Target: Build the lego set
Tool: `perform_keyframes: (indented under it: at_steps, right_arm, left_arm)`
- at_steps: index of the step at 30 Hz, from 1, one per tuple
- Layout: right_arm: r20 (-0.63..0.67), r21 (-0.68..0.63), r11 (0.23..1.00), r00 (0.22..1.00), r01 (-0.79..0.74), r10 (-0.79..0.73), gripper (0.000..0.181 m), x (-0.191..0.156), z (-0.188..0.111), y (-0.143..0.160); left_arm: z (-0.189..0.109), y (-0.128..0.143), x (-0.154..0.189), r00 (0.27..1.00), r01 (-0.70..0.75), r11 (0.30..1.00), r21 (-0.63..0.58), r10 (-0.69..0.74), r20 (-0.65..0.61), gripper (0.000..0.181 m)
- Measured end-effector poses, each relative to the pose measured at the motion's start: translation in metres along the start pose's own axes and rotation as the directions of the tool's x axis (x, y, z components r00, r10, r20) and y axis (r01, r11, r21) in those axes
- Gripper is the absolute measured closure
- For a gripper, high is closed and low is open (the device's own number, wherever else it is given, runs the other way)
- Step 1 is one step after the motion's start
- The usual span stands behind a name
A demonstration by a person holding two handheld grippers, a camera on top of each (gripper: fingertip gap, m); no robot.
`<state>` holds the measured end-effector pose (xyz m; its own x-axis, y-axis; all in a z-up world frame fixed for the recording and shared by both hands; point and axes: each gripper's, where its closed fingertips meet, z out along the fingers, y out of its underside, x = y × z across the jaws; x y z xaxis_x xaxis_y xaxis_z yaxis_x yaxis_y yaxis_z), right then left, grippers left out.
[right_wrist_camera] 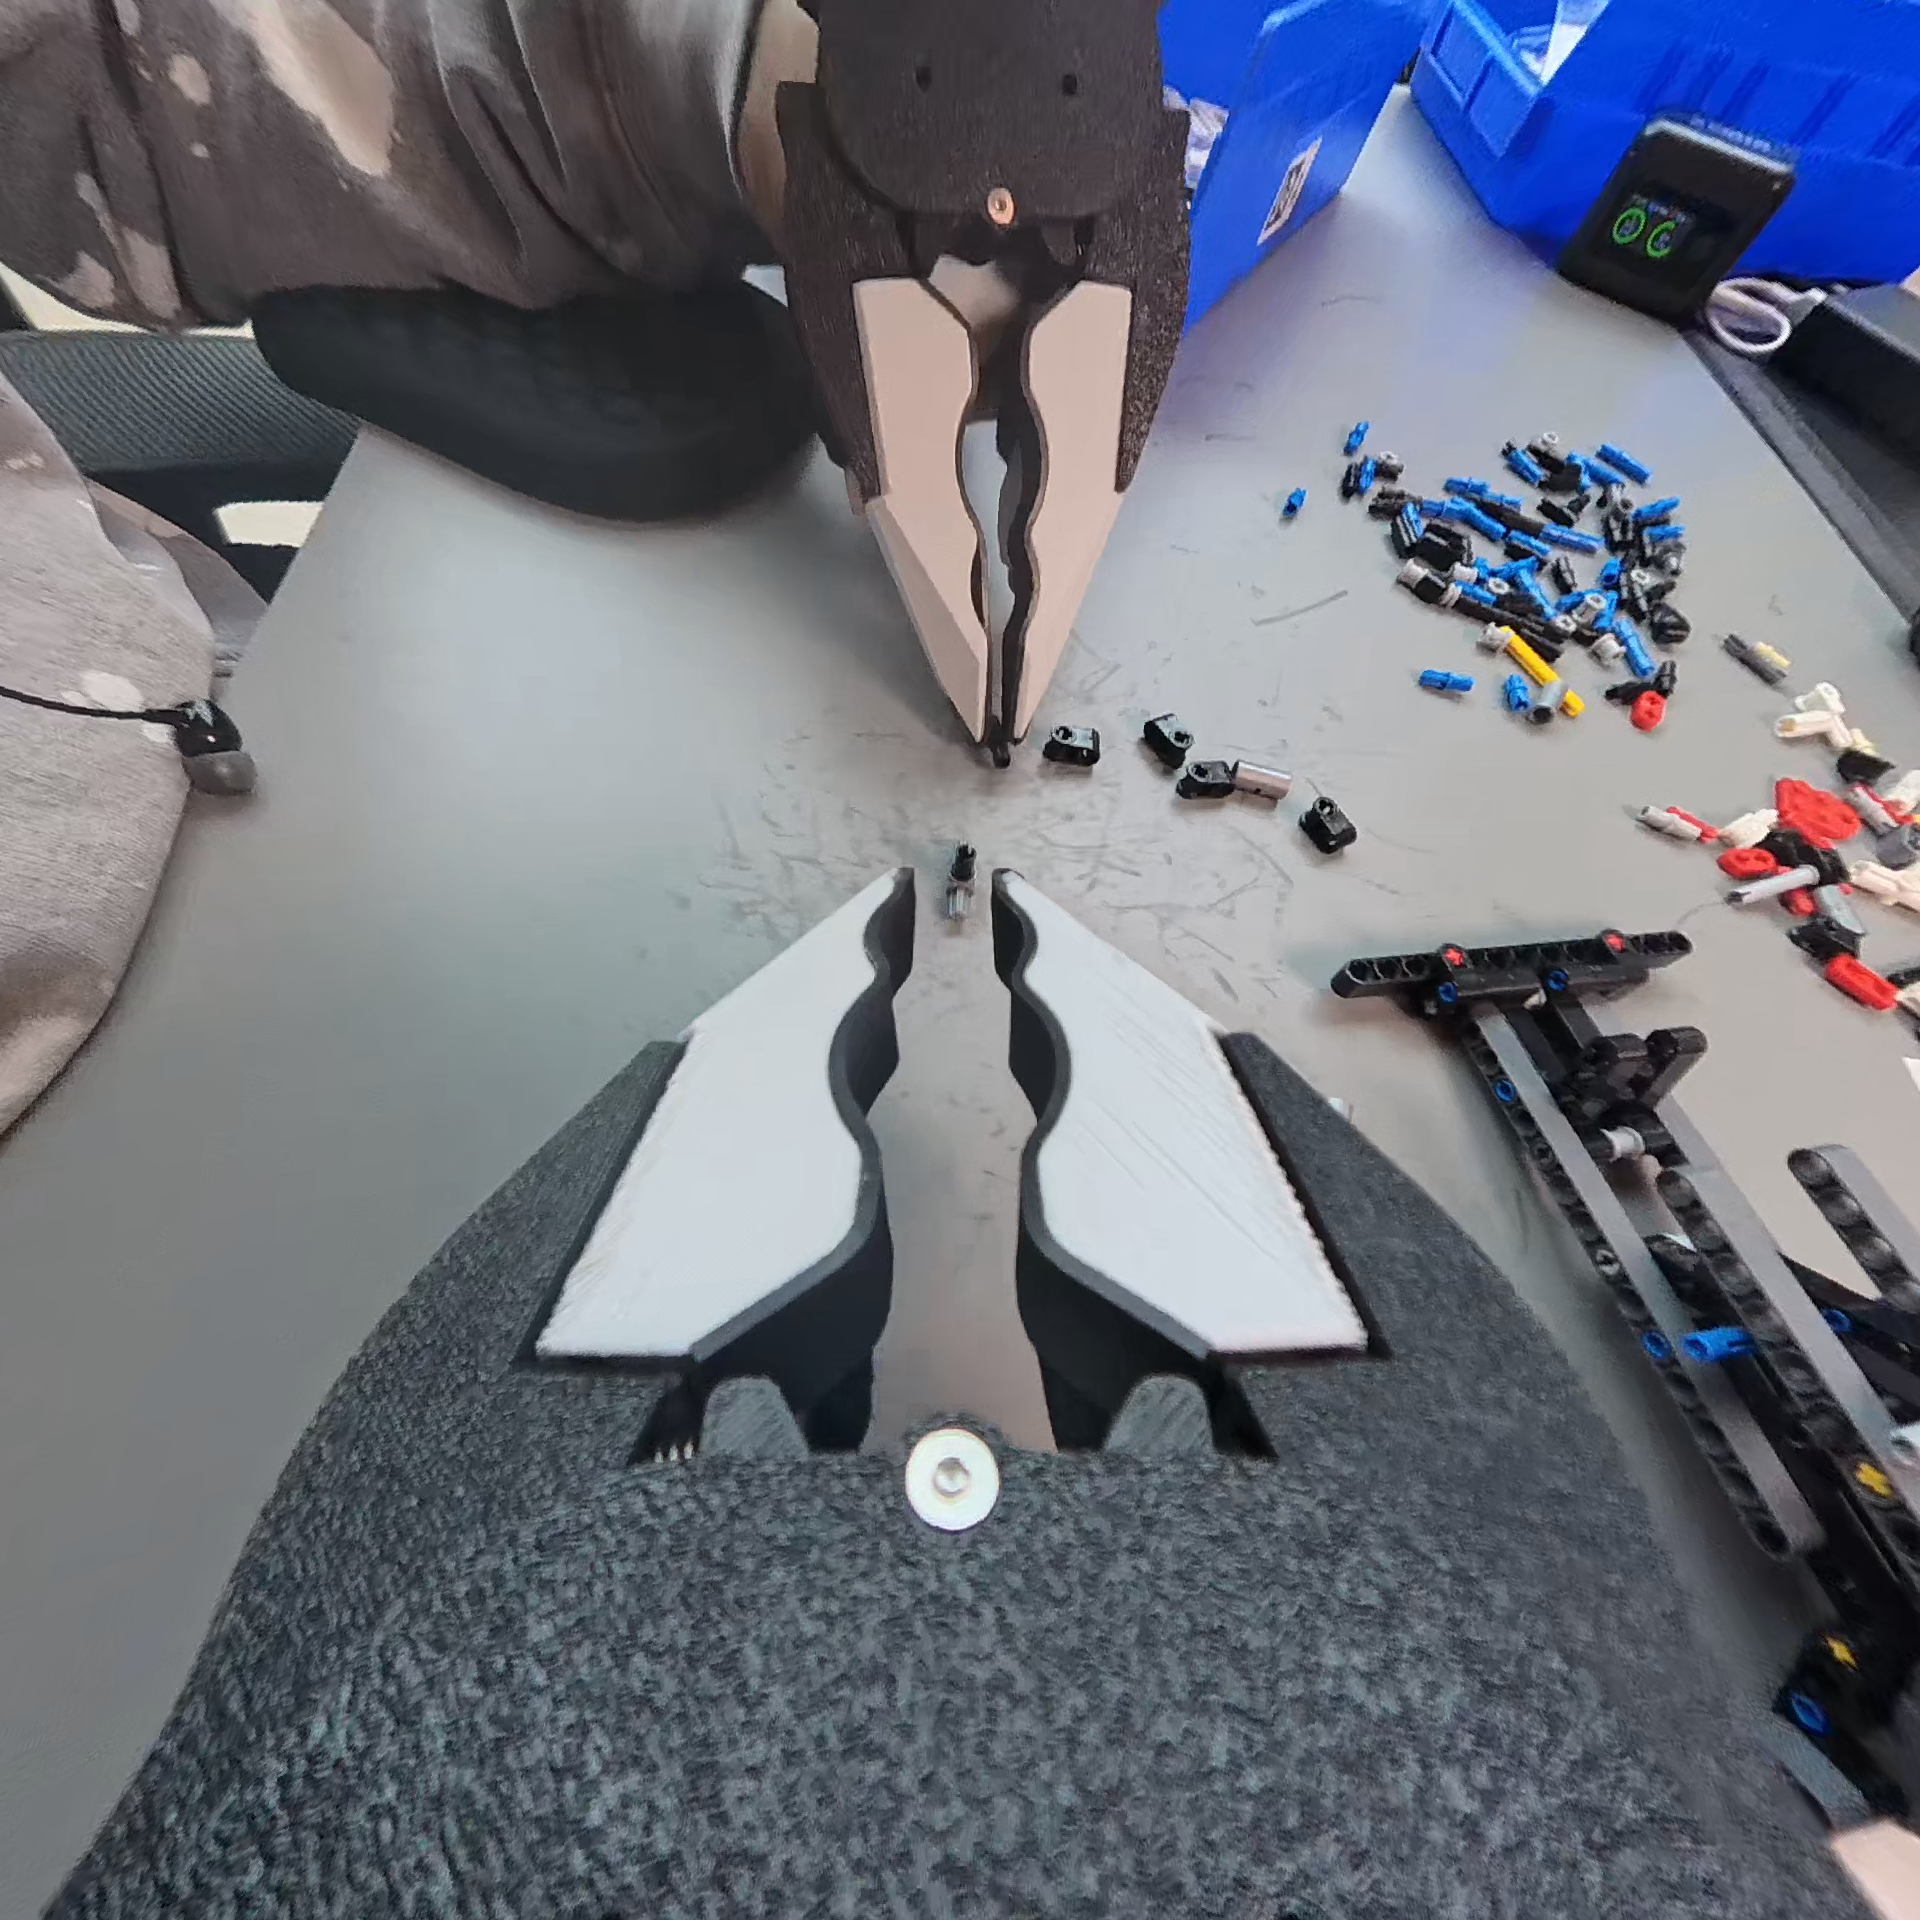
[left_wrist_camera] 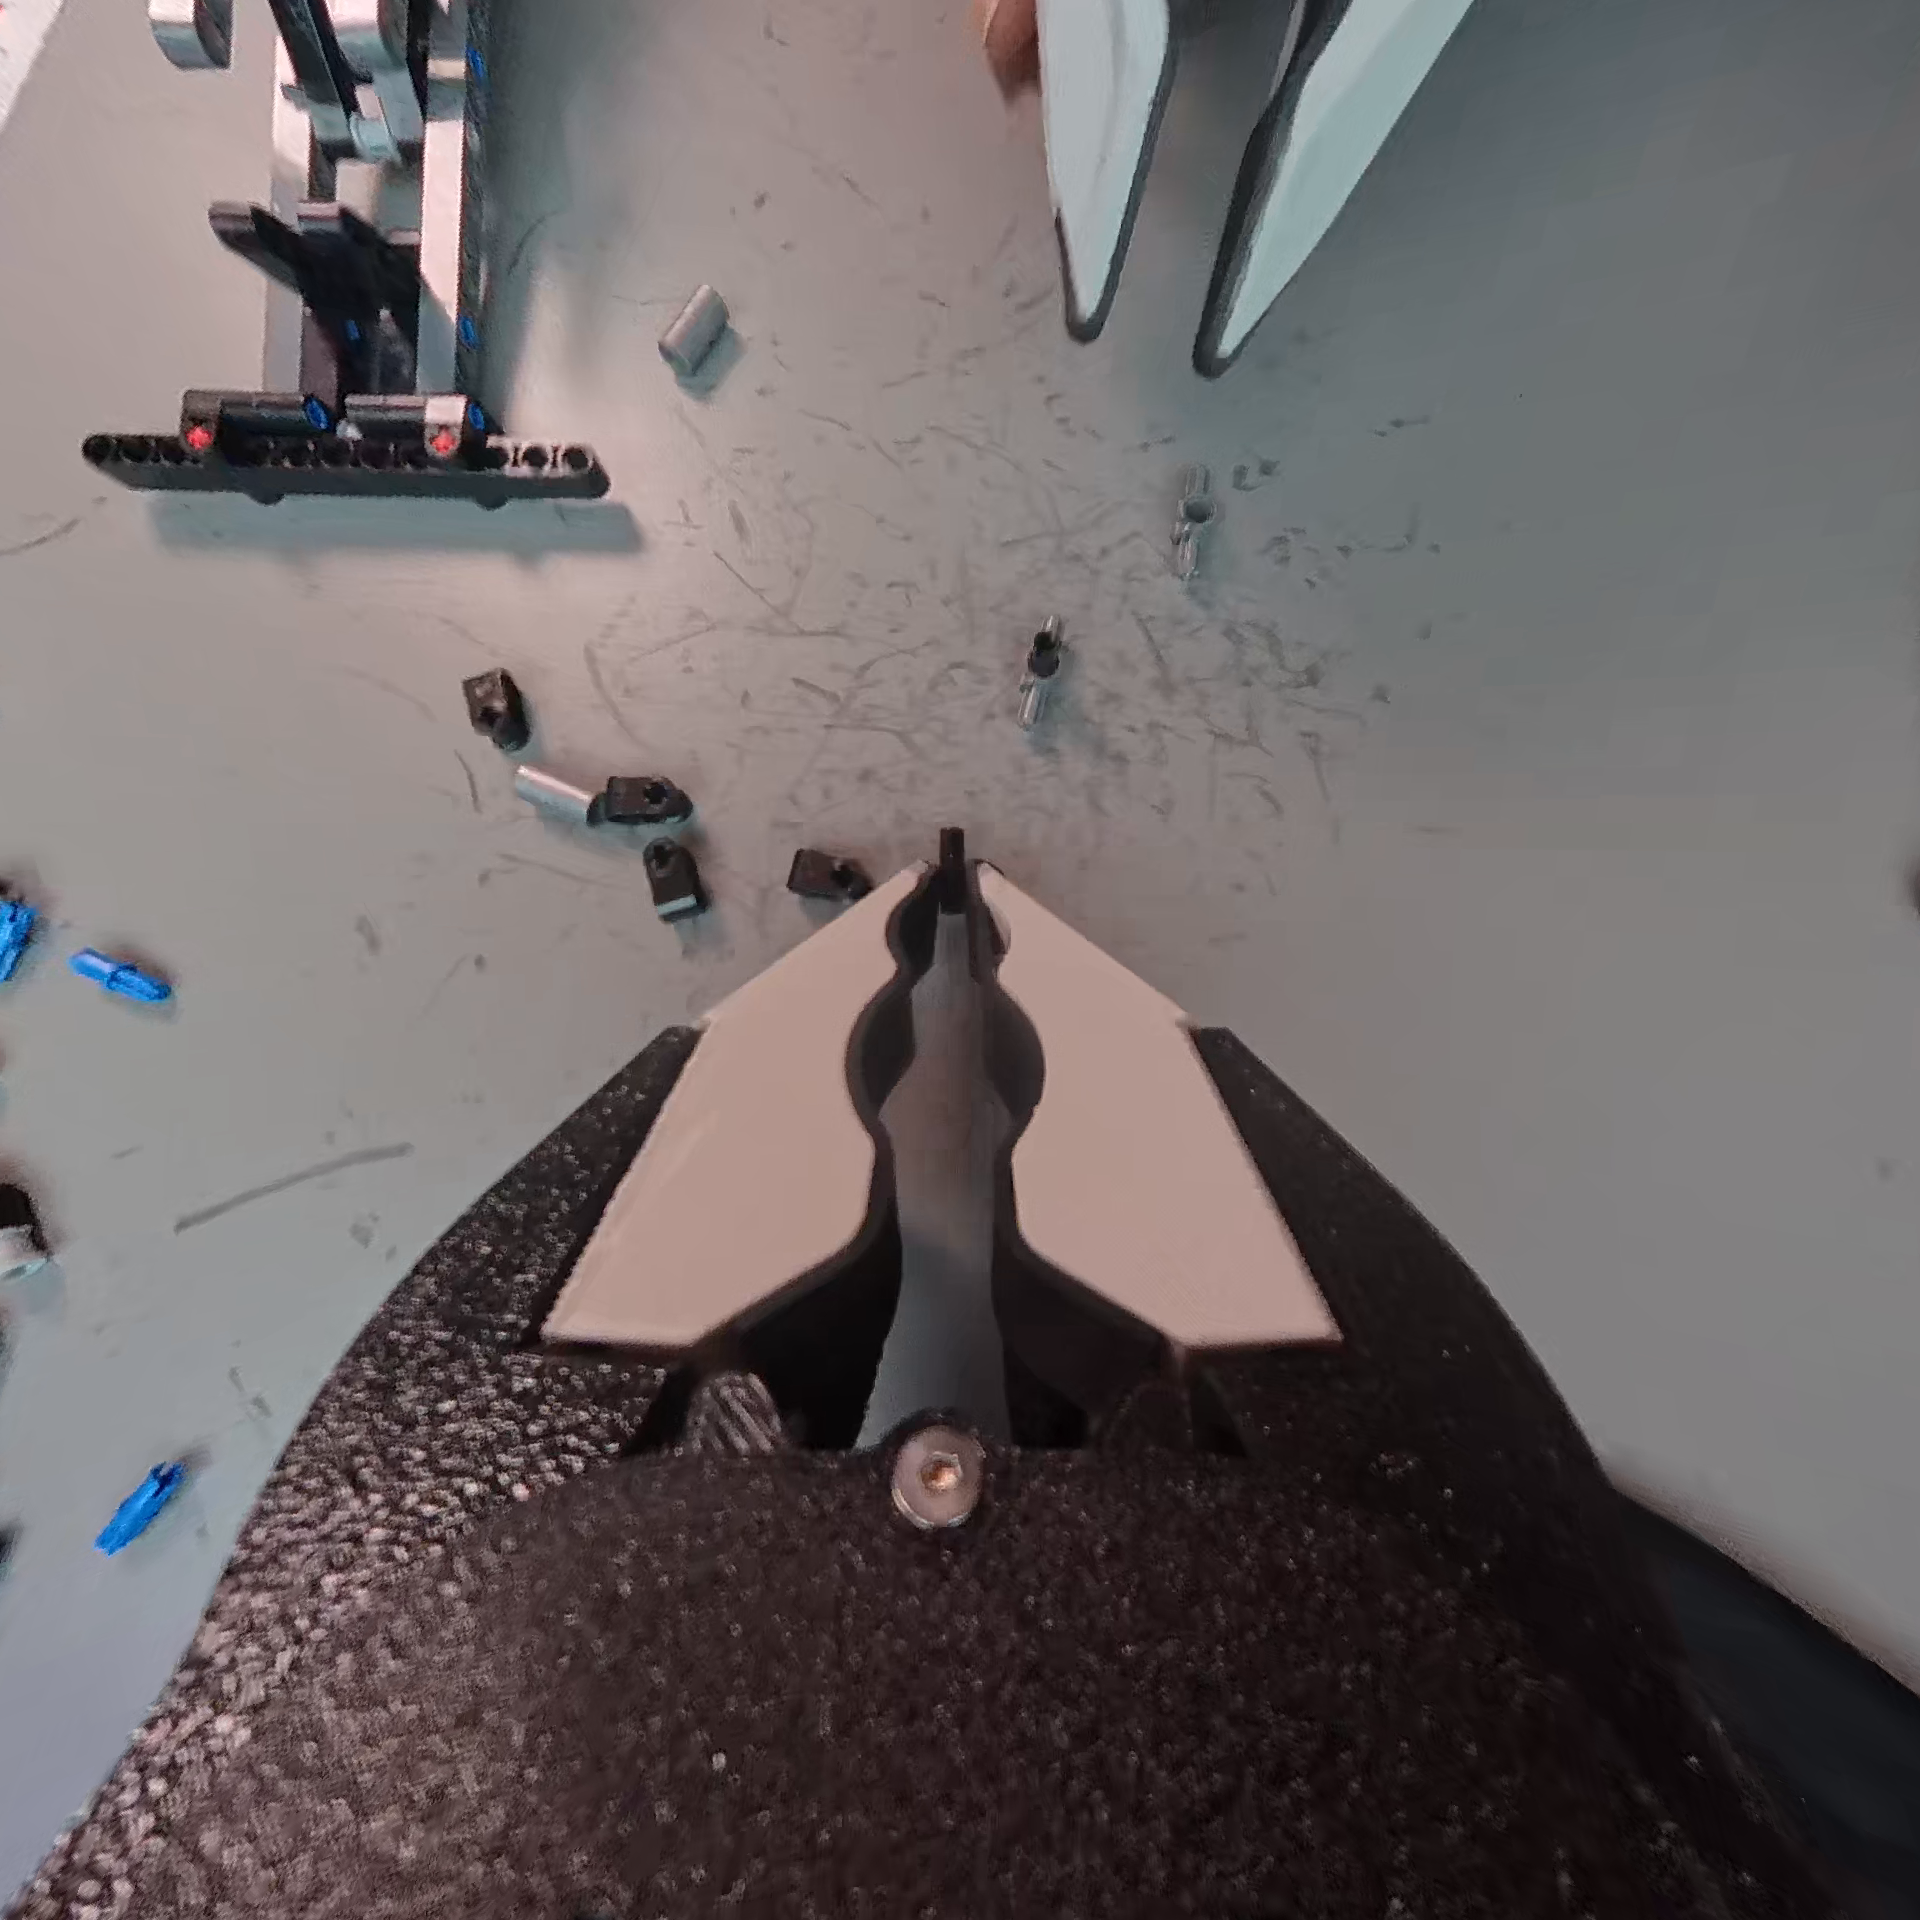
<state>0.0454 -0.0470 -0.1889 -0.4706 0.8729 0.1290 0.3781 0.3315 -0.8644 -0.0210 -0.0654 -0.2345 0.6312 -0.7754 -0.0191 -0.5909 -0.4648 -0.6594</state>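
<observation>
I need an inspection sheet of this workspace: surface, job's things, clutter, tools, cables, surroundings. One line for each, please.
Surface: grey table, many scratches in the middle.
Job's things: partly built black and grey frame at one side; black connectors loose in a row; a small black and grey pin lying on the table.
Clutter: pile of blue and black pins; red and white parts.
Tools: left tool shut on a small black pin; right tool open, its fingers either side of the black and grey pin.
Cables: white cable near a small device with a screen.
Surroundings: blue bins; a person's sleeve.
</observation>
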Motion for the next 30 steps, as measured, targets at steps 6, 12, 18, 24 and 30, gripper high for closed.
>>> perform_keyframes:
  at_steps: [6, 12, 18, 24, 30]
  right_arm:
    - [-0.052, 0.13, 0.972, 0.981, 0.194, -0.189, 0.159, -0.015, -0.002, -0.03]
    - [-0.112, 0.15, 0.914, 0.925, 0.377, -0.363, 0.162, -0.029, -0.001, -0.047]
    - [-0.154, 0.152, 0.892, 0.902, 0.425, -0.404, 0.175, -0.031, -0.001, -0.052]
    - [-0.15, 0.197, 0.915, 0.934, 0.351, -0.326, 0.177, -0.024, -0.008, -0.057]
    - [-0.16, 0.209, 0.92, 0.94, 0.331, -0.302, 0.177, -0.02, -0.011, -0.058]
  left_arm:
    - [-0.023, -0.058, 0.04, 0.956, 0.105, 0.943, 0.315, -0.008, -0.293, 0.175]
    - [-0.034, -0.081, 0.062, 0.87, 0.238, 0.891, 0.386, -0.019, -0.492, 0.175]
    - [-0.039, -0.088, 0.062, 0.83, 0.322, 0.864, 0.387, -0.061, -0.555, 0.175]
    - [-0.044, -0.092, 0.054, 0.817, 0.386, 0.829, 0.405, -0.103, -0.567, 0.17]
    - [-0.045, -0.094, 0.054, 0.818, 0.394, 0.82, 0.415, -0.107, -0.565, 0.168]
